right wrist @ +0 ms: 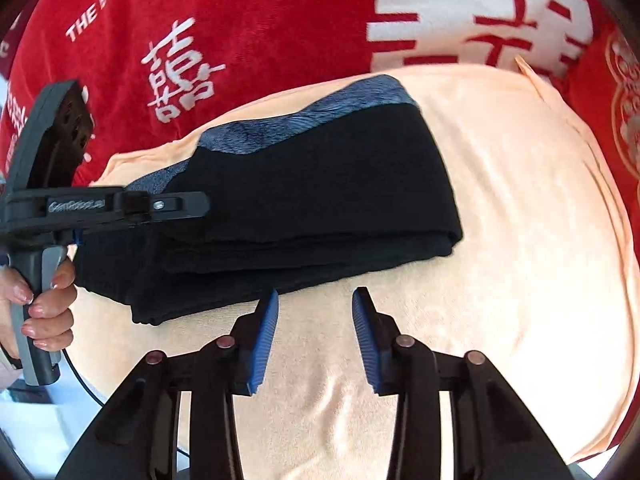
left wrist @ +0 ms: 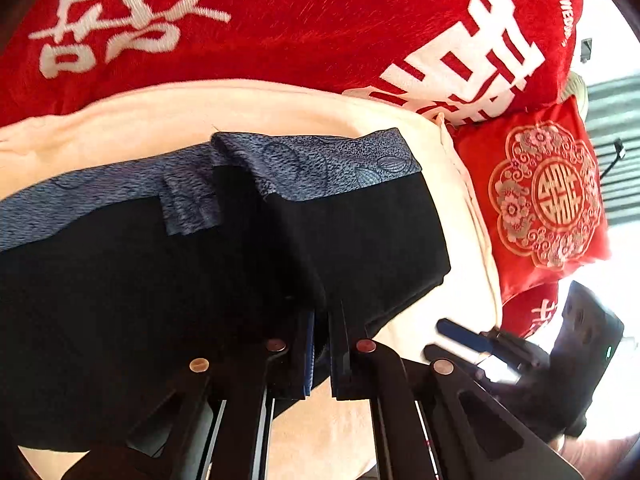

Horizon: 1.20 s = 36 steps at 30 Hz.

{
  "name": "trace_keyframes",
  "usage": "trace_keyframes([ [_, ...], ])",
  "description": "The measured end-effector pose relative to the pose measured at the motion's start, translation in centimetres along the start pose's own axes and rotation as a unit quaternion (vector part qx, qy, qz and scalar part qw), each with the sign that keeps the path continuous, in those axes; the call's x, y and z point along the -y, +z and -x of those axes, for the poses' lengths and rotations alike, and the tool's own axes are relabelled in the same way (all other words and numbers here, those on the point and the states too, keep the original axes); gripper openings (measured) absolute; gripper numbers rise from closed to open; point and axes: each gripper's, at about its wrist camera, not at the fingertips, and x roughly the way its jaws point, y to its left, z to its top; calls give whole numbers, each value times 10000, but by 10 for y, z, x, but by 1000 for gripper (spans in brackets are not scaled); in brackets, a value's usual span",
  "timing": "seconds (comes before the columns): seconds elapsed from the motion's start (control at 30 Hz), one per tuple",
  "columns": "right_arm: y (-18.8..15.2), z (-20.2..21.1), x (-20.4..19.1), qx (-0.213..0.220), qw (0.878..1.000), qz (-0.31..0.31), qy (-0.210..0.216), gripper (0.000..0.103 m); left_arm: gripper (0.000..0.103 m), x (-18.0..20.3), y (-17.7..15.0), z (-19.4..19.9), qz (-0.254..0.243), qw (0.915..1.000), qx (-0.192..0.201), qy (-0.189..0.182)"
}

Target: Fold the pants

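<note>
Pants (right wrist: pixel 320 200): black matt cloth, smooth knit; waistband (left wrist: pixel 320 160) of blue-grey mottled fabric with a slight sheen.
Towel (right wrist: pixel 500 200): peach terry cloth, soft looped nap, matt, carrying the pants.
Blanket (left wrist: pixel 300 20): red plush, short fuzzy pile, white woven characters.
Cushion (left wrist: pixel 548 196): red satin-like cloth, glossy, metallic-looking pattern, at the towel's right edge.
Left gripper (left wrist: pixel 320 344), right gripper (right wrist: pixel 314 340): black matt plastic frames, coppery metal rivets; pads (right wrist: pixel 264 340) blue ribbed rubber.

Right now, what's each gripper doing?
Left gripper: shut on the pants.
Right gripper: open, holding nothing, over the towel just short of the pants.
</note>
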Motion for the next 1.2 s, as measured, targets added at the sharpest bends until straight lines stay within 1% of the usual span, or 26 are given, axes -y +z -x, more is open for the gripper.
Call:
trace_keyframes([
  [0.07, 0, 6, 5, 29, 10000, -40, 11, 42, 7, -5, -8, 2, -92, 9997, -59, 237],
  [0.1, 0, 8, 6, 40, 10000, -49, 19, 42, 7, -10, -12, 0, -38, 9994, -117, 324],
  [0.17, 1, 10, 10, 32, 10000, -57, 60, 42, 7, -17, -19, -7, 98, 9991, -176, 365],
  [0.27, 5, 5, 11, -12, 10000, -16, 53, 42, 7, -14, -26, -17, -9, 9985, -36, 550],
  [0.33, 13, 2, 12, 26, 10000, 8, 90, 42, 7, -16, -30, -16, 60, 9984, 71, 558],
  [0.37, 20, 1, 13, 79, 9999, 15, 103, 42, 7, -16, -31, -15, 99, 9983, 124, 553],
  [0.43, 38, -2, 16, 197, 9998, 43, 81, 42, 7, -14, -34, -8, 161, 9971, 296, 682],
  [0.57, 86, -19, 25, 410, 9992, 3, 8, 42, 7, -5, -35, -2, 250, 9948, 434, 885],
  [0.6, 96, -24, 25, 413, 9991, -10, -13, 42, 17, -3, -34, -1, 276, 9937, 415, 1002],
  [0.63, 104, -29, 22, 399, 9992, -6, -16, 42, 47, -3, -34, -1, 312, 9926, 409, 1102],
  [0.67, 113, -37, 18, 371, 9993, 24, 2, 42, 60, -3, -35, 3, 387, 9903, 514, 1233],
  [0.7, 118, -45, 12, 322, 9995, 66, 16, 42, 70, -3, -37, 6, 437, 9887, 631, 1289],
  [0.77, 119, -60, -2, 126, 9997, 187, 50, 42, 70, -7, -38, 10, 557, 9869, 655, 1368],
  [0.83, 111, -80, -22, -120, 9992, 354, 101, 42, 76, -13, -40, 14, 751, 9840, 686, 1464],
  [0.87, 106, -87, -29, -210, 9989, 408, 109, 42, 76, -16, -41, 16, 808, 9821, 703, 1549],
  [0.93, 95, -96, -46, -215, 9982, 555, 24, 47, 76, -23, -45, 20, 848, 9759, 706, 1884],
  [0.97, 90, -97, -54, -170, 9977, 650, -17, 47, 76, -25, -46, 22, 856, 9735, 705, 2000],
  [1.07, 77, -102, -78, -297, 9955, 874, 198, 47, 76, -40, -53, 28, 999, 9646, 654, 2353],
  [1.2, 51, -101, -108, -398, 9895, 1365, 258, 47, 76, -61, -63, 35, 1316, 9572, 595, 2508],
])
